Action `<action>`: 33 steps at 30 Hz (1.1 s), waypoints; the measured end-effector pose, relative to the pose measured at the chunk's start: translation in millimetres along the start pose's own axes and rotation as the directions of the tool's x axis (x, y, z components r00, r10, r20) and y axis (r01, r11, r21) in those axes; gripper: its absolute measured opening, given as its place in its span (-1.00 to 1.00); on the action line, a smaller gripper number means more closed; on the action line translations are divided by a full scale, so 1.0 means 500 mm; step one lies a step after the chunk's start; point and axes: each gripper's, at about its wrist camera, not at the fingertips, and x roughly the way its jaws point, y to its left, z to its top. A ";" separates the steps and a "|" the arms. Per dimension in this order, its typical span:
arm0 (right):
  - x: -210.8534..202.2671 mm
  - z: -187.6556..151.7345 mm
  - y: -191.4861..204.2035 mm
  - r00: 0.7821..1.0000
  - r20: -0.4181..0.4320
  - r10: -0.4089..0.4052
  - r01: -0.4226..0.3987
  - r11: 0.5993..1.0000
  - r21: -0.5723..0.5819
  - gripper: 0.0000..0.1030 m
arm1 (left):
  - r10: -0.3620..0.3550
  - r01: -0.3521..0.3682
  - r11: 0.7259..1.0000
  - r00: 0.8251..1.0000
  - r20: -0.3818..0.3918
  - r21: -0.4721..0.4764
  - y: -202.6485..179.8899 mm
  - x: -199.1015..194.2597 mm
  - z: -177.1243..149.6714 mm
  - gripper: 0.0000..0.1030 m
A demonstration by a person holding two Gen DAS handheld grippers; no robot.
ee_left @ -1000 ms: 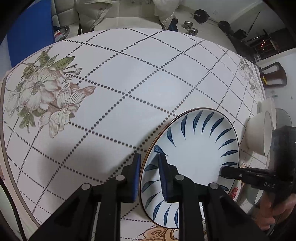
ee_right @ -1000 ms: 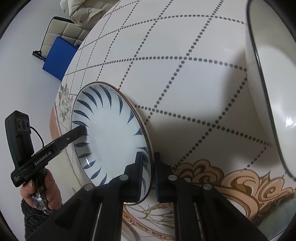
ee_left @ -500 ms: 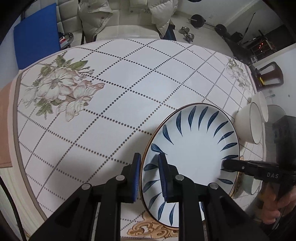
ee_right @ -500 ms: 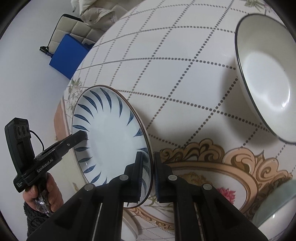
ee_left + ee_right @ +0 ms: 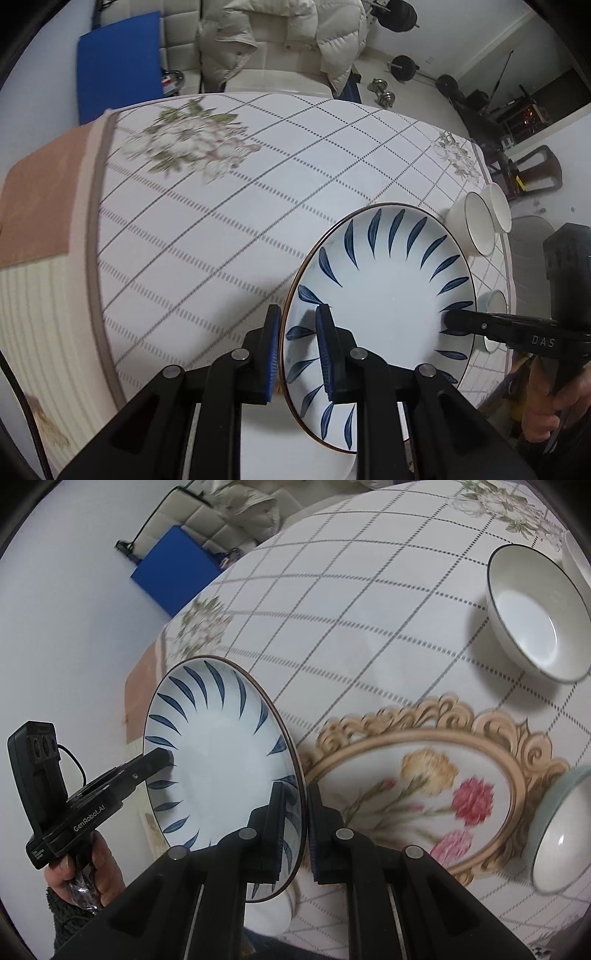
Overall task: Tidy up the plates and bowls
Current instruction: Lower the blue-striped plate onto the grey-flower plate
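A white plate with blue leaf strokes (image 5: pixel 380 314) (image 5: pixel 218 760) hangs tilted above the patterned table (image 5: pixel 221 221) (image 5: pixel 369 627), held on two sides. My left gripper (image 5: pixel 298 321) is shut on its near rim, and it also shows in the right wrist view as the left gripper (image 5: pixel 162 757). My right gripper (image 5: pixel 295 797) is shut on the opposite rim, and its tip, the right gripper (image 5: pixel 450 319), shows in the left wrist view. A dark-rimmed white bowl (image 5: pixel 535 616) (image 5: pixel 480 229) sits on the table beyond the plate. A pale green bowl (image 5: pixel 557 827) (image 5: pixel 495 302) stands near the table's edge.
A second white bowl (image 5: pixel 500 206) stands behind the dark-rimmed one. Something white and rounded (image 5: pixel 273 908) lies partly hidden under the plate. Past the table are a chair with a padded jacket (image 5: pixel 280 40), a blue mat (image 5: pixel 118 62), dumbbells (image 5: pixel 384 92) and a stool (image 5: pixel 535 170).
Both grippers have risen with the plate between them. The table has dropped away, so its left edge, the bowls and the flower medallion have come into view.
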 end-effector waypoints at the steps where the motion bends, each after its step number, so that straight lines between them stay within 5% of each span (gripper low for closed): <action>1: 0.000 -0.012 0.008 1.000 -0.004 0.001 -0.001 1.000 -0.007 -0.76 | 0.000 0.000 1.000 1.000 0.003 -0.006 0.006 -0.008 -0.013 -0.69; 19: 0.121 -0.255 0.107 0.988 -0.151 -0.024 0.004 0.991 -0.132 -0.76 | 0.027 -0.026 0.977 1.000 0.003 -0.213 0.149 -0.065 -0.308 -0.69; 33: 0.224 -0.284 0.121 0.977 -0.187 -0.098 0.066 0.983 -0.169 -0.77 | 0.048 -0.064 0.967 0.996 -0.071 -0.246 0.202 0.013 -0.369 -0.69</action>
